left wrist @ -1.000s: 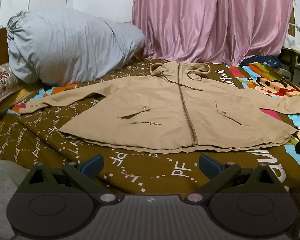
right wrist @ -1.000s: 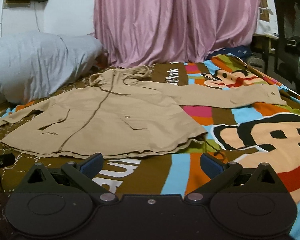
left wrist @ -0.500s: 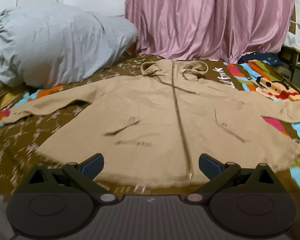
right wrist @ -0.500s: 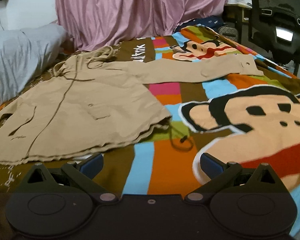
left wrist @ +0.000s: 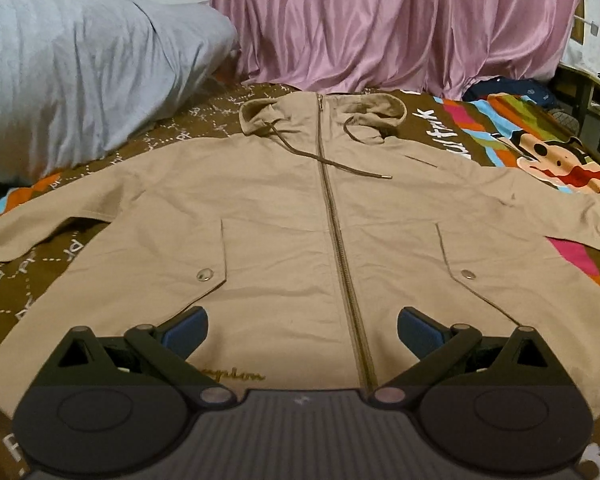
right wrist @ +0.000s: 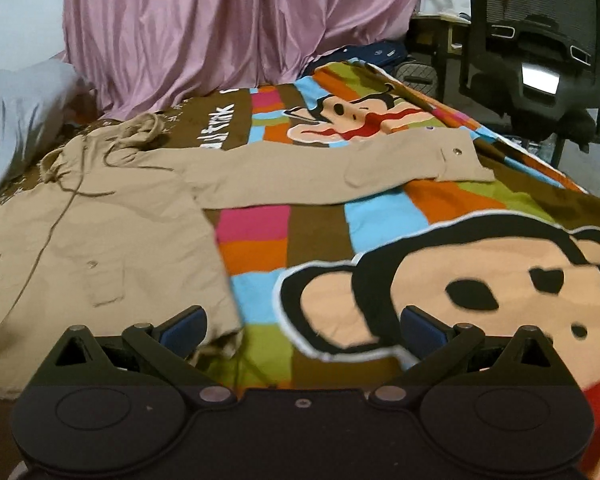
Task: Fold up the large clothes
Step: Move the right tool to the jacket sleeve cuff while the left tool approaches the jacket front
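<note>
We are hovering left gripper point(left wrist: 302, 326) wide open, empty, over jacket point(left wrist: 284, 216) hem | right gripper point(right wrist: 303, 325) gaping empty, straddling its hem corner

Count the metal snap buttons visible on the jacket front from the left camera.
2: one snap on the left-hand pocket flap, one snap on the right-hand pocket flap of the jacket. Cuff snaps lie out of this view.

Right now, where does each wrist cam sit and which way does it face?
Left wrist: sits on the left gripper, low above the jacket front near its hem, facing up the zipper toward the hood and pink curtain; only its own open fingers show.
Right wrist: sits on the right gripper, at the jacket's hem corner, facing the outstretched sleeve, cartoon bedspread and office chair; only its own open fingers show.
Shared: jacket, curtain, bedspread, grey pillow.
</note>
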Motion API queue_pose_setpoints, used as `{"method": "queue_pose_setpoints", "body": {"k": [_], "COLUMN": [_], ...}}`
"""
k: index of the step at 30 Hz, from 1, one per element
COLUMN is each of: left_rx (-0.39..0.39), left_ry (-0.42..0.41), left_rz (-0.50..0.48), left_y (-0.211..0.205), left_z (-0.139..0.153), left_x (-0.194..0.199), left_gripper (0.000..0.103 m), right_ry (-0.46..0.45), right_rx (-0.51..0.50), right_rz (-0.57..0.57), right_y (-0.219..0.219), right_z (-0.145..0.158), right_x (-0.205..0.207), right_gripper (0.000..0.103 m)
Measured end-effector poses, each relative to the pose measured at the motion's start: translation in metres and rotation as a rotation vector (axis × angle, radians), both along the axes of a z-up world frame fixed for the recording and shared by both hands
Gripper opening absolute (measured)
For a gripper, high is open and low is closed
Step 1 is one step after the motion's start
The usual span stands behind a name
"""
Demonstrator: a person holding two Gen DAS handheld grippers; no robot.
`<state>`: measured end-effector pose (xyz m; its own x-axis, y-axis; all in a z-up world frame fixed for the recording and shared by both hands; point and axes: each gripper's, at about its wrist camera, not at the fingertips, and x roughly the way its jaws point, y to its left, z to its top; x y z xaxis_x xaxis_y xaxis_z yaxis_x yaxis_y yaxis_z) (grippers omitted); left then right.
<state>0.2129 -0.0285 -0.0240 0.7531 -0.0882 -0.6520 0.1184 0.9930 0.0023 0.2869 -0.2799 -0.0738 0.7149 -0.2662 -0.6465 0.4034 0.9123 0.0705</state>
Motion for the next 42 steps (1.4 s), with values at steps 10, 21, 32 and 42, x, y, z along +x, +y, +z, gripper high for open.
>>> {"method": "queue_pose_setpoints", "body": {"k": [10,21,32,42], "left_rx": [-0.036,-0.075,-0.07,-0.07], "left_ry": [-0.007,0.035,0.04,0.038], "left_rz": [-0.05,-0.021,-0.02,-0.02], "left_y": [0.015,0.024,0.023,0.022], "left_z": [-0.033,-0.046,-0.049,-0.049], "left_x": [0.009,0.016,0.016,0.016], "left_gripper": [0.103,0.103,0.103,0.103], "right_ry": [-0.184,-0.183,-0.181,-0.301], "right_rx": [0.167,0.162,0.425,0.366], "right_rz": [-0.037,-0.311,-0.509,-0.623], "right_y": [-0.077,-0.194,-0.25,-0.261], "right_z": [0.0,-0.011,-0.052,-0.057], "right_x": [0.031,0.116,0.139,0.149], "right_gripper": [0.103,0.103,0.103,0.094]}}
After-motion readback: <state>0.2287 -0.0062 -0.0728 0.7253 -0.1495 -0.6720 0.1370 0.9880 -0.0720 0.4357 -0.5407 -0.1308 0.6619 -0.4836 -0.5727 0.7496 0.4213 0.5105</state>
